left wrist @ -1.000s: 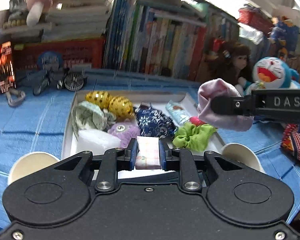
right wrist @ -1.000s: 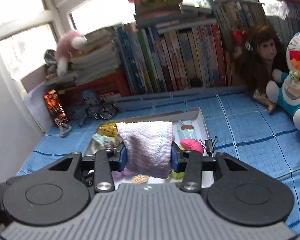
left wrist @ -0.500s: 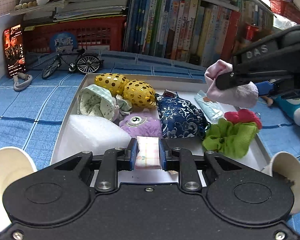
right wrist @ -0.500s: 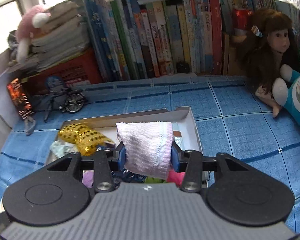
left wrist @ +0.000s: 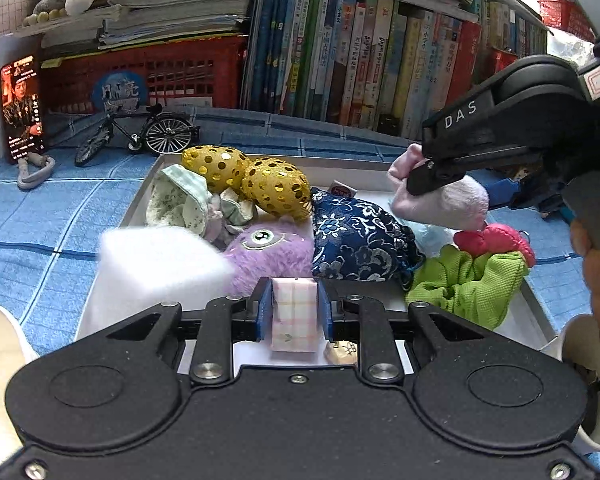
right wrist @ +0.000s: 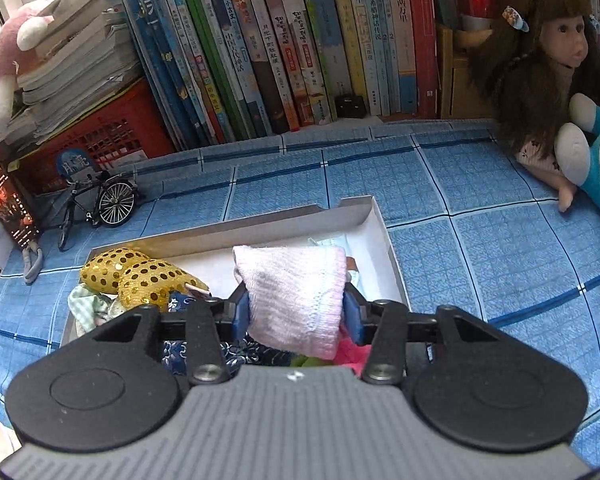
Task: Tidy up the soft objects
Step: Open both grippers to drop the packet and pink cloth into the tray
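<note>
Over the white tray [left wrist: 134, 206], your left gripper [left wrist: 294, 312] is clamped on a pink checked packet [left wrist: 293, 314] at the near edge. Your right gripper [right wrist: 296, 312] hangs above the tray's far right end, jaws opening, pink knit cloth [right wrist: 296, 294] between the 2 pads.

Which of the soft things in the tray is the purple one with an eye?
The fuzzy purple plush, in the white tray between the white sponge block and navy patterned pouch.

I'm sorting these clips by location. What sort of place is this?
Probably a child's room or home study corner: a long row of upright children's books lines the back, a brown-haired doll leans there, and a small black model bicycle stands on the blue checked cloth.
</note>
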{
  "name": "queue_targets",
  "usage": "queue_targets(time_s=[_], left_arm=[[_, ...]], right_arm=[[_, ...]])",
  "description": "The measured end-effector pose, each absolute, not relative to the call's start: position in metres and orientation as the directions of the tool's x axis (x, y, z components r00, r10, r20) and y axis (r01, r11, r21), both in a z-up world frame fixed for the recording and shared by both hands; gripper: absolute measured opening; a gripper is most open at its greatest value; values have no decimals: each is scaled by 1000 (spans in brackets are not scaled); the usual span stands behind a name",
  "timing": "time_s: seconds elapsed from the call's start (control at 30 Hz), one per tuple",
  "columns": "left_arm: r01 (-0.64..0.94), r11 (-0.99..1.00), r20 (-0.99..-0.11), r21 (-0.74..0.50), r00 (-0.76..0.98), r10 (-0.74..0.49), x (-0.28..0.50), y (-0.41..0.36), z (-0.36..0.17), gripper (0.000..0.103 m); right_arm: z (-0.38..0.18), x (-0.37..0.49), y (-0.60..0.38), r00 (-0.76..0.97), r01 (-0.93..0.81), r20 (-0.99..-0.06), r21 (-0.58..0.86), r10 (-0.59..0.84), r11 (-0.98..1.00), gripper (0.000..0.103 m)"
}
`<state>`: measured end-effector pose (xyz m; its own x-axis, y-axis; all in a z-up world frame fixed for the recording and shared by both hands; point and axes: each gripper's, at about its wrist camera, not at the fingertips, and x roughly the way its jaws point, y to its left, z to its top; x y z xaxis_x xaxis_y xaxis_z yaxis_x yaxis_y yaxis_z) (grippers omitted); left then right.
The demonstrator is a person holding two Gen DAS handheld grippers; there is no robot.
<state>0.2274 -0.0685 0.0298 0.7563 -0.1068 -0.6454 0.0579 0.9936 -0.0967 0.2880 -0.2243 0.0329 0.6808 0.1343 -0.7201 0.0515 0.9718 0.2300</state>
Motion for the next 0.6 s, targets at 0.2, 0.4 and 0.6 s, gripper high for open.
queue_targets(time_s=[0.2, 0.4, 0.6], left_arm=[[59, 993, -643, -105, 758, -114, 226, -68, 32, 37], [89, 992, -611, -93, 781, -127, 212, -71, 43, 58], [112, 989, -584, -94, 798, -145, 196, -70, 58, 69]], right_arm=[[35, 285, -227, 687, 35, -709, 252, 160, 967, 72], [44, 272, -228, 701, 4, -687, 272, 191, 962, 80], [64, 247, -230, 741, -57, -633, 276, 226, 959, 85]])
